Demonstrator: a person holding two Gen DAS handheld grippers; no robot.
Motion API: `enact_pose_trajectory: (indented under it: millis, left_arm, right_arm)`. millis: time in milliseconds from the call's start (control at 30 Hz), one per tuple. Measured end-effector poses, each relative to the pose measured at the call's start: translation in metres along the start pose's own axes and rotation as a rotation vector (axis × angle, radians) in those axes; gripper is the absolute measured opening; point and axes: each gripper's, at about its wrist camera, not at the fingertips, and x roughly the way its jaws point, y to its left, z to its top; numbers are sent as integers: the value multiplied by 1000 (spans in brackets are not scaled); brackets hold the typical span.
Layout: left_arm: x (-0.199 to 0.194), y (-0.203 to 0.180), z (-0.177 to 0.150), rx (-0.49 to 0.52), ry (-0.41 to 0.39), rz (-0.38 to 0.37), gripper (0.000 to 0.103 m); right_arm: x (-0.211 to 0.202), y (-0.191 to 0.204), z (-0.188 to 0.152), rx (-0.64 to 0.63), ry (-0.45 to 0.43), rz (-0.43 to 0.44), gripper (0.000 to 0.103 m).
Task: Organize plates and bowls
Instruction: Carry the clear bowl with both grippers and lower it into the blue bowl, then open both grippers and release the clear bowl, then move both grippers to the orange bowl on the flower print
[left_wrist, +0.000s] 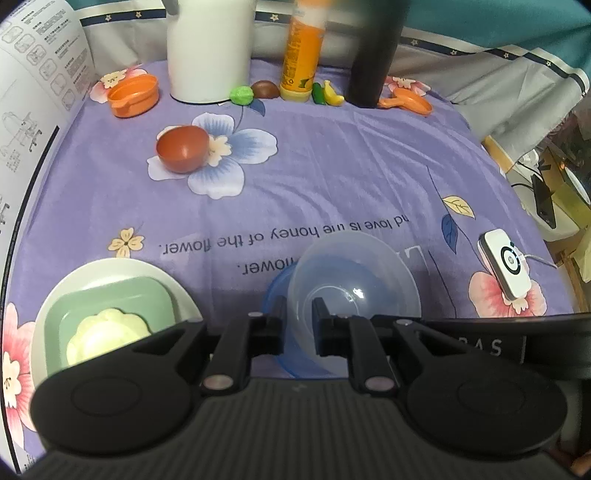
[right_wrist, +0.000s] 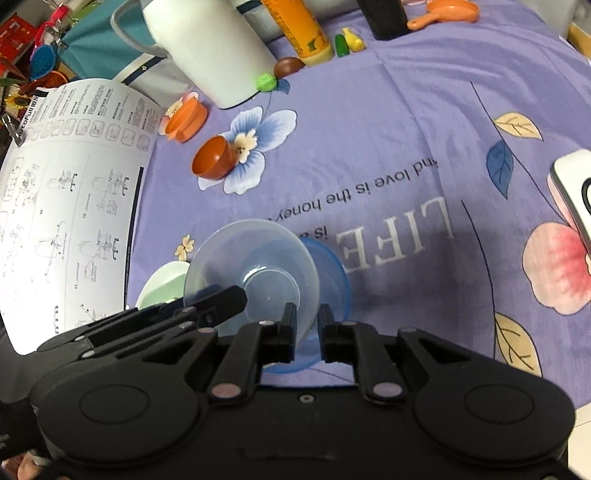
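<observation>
A clear plastic bowl (left_wrist: 354, 280) is tilted and sits partly inside a blue bowl (left_wrist: 280, 295) on the purple flowered cloth. My left gripper (left_wrist: 298, 325) is shut on the clear bowl's near-left rim. My right gripper (right_wrist: 307, 334) is shut on the same bowl's (right_wrist: 255, 266) opposite rim, with the blue bowl (right_wrist: 328, 273) behind it. The left gripper's fingers (right_wrist: 218, 301) reach in from the left. A white plate (left_wrist: 110, 269) carries a green square dish (left_wrist: 110, 299) and a pale flower-shaped dish (left_wrist: 103, 332). A red-brown bowl (left_wrist: 183, 147) stands farther back.
At the back stand an orange cup (left_wrist: 135, 94), a white jug (left_wrist: 210, 48), an orange bottle (left_wrist: 301, 55), a dark bottle (left_wrist: 373, 55), small toy foods (left_wrist: 242, 94) and an orange scoop (left_wrist: 408, 101). A white device (left_wrist: 504, 262) lies right. An instruction sheet (right_wrist: 70, 192) lies left.
</observation>
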Motion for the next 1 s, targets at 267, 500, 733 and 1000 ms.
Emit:
enact_pose_trajectory:
  millis: [267, 500, 733, 1000]
  left_arm:
    - [5, 2, -2, -4, 13, 7, 17]
    - [-9, 25, 0, -102, -47, 82, 81]
    - [-18, 48, -1, -155, -83, 108, 103]
    - [-16, 43, -4, -119, -80, 109, 103]
  right_arm:
    - [1, 2, -1, -6, 6, -7, 15]
    - [-8, -1, 4, 0, -41, -36, 48]
    - [-19, -4, 10, -4, -122, -87, 102]
    - [-17, 1, 8, -25, -122, -110, 103]
